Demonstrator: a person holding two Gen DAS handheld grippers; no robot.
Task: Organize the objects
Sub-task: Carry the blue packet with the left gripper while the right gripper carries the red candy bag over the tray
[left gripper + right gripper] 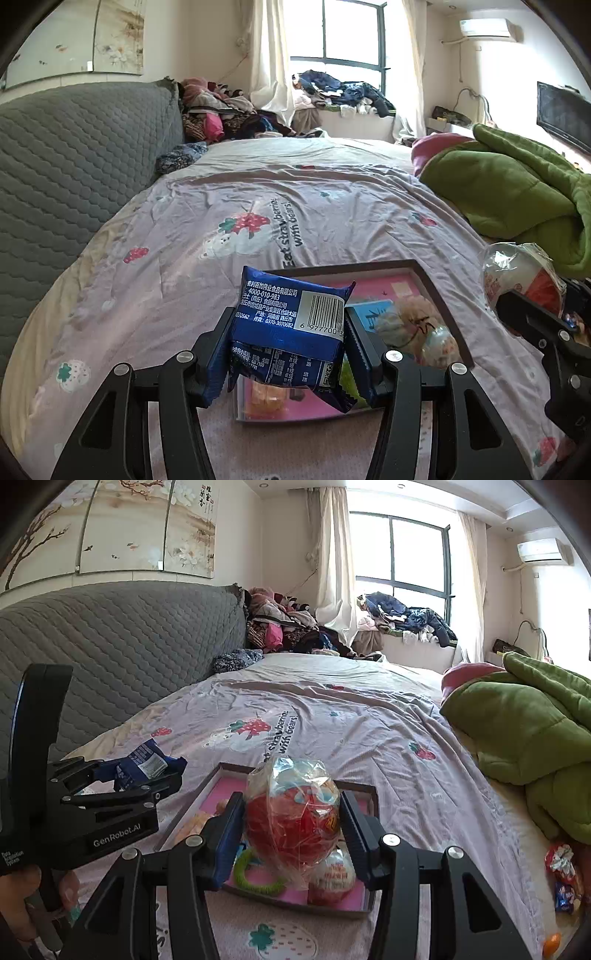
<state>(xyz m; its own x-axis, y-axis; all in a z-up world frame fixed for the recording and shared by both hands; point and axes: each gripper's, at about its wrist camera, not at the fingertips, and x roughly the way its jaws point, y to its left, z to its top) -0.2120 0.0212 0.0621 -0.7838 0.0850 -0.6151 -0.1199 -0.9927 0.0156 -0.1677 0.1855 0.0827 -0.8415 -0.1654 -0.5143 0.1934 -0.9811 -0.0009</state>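
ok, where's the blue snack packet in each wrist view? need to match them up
Left wrist: blue snack packet bottom centre, clamped in the left gripper, barcode facing the camera.
Right wrist: same packet at mid-left, seen side-on in that gripper.
Shared landmark: the dark-framed tray with a pink floor on the bedsheet below.

Counted: one blue foil snack packet (291, 325), two plastic-wrapped red-and-white toy eggs (293, 818) (331, 877), one green ring (258, 880), one dark-framed pink tray (301, 902), two black two-finger grippers (291, 343) (293, 834).
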